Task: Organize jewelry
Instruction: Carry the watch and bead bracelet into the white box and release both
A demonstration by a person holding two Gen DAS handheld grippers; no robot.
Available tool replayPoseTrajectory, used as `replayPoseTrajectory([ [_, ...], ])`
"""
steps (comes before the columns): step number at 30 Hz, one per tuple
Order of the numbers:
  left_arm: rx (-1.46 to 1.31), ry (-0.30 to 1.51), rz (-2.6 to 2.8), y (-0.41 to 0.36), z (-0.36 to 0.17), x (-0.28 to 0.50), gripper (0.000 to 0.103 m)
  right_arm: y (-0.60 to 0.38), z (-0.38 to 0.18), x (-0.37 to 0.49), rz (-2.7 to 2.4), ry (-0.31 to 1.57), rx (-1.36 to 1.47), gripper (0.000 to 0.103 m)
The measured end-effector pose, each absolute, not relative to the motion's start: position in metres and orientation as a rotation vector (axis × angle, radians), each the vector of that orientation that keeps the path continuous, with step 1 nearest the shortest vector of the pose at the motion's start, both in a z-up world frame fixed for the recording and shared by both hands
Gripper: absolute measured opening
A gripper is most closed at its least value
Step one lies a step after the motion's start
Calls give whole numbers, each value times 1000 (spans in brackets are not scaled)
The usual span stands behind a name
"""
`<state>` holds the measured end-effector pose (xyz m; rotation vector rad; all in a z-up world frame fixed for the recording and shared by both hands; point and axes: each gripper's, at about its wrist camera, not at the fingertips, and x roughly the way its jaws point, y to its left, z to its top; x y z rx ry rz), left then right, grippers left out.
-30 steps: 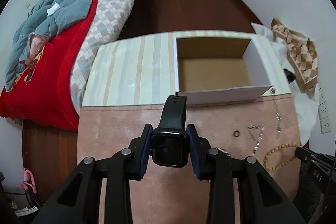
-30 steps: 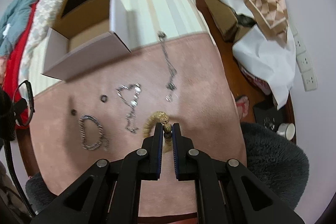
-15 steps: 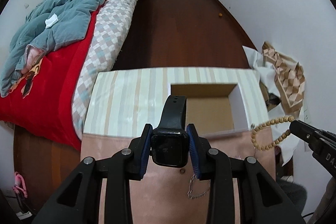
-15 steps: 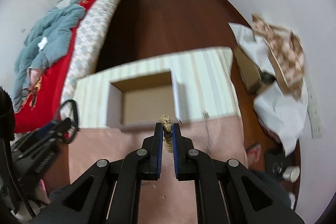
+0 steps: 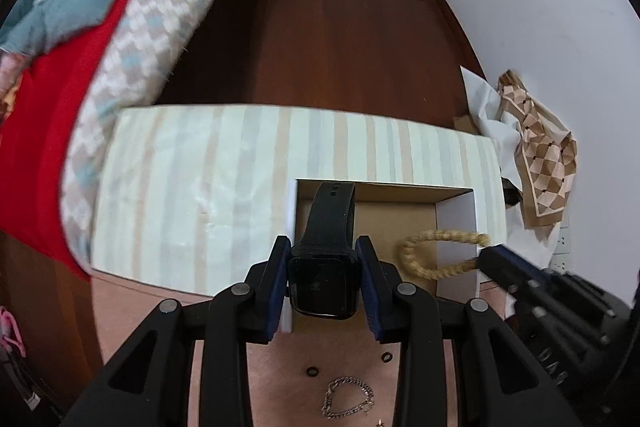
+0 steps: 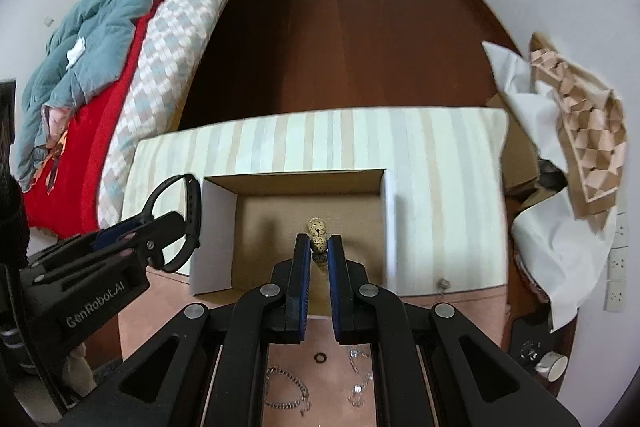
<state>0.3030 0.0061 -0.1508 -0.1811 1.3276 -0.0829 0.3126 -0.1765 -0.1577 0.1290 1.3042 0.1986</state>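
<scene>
My left gripper (image 5: 323,281) is shut on a black smartwatch (image 5: 323,283), held over the near left corner of an open white cardboard box (image 5: 456,227); its strap points forward. The left gripper also shows in the right wrist view (image 6: 168,227) beside the box (image 6: 212,227). My right gripper (image 6: 318,245) is shut on a wooden bead bracelet (image 6: 317,231) above the box interior. The bracelet loop (image 5: 436,253) hangs over the box in the left wrist view, held by the right gripper (image 5: 486,259). A silver chain bracelet (image 5: 348,403) and small dark rings (image 5: 312,371) lie on the pink mat.
The box stands on a striped cloth (image 6: 432,155) at the table's far side, the pink mat (image 5: 132,311) nearer. More silver chains (image 6: 288,391) lie on the mat. A bed (image 6: 120,39) is at left, paper and patterned wrapping (image 6: 576,115) at right.
Both grippers have moved forward over the open box. The right gripper lifted the bead bracelet off the mat and now holds it above the box interior.
</scene>
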Motion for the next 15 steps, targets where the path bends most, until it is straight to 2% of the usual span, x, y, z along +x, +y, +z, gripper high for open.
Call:
replayPoseTrajectory([
  [8,-253,1395,-118,1,-165,319,31,-177,-190,320,263,1380,196,12],
  [9,-251,1386,-121,1,-162,319,31,-178,-190,319,262,1382,194,21],
  [10,-252,1381,-121,1,-160,320,35,-179,-190,318,250,1381,186,27],
  [11,-252,1373,-121,1,-157,320,44,-180,-189,316,241,1376,180,40],
  [12,-247,1361,-118,3,-154,320,47,-181,-187,313,228,1374,171,48],
  [14,-212,1323,-96,4,-143,318,57,-183,-182,310,207,1366,155,51],
  [15,-192,1302,-84,4,-139,317,57,-184,-179,306,195,1360,145,55],
])
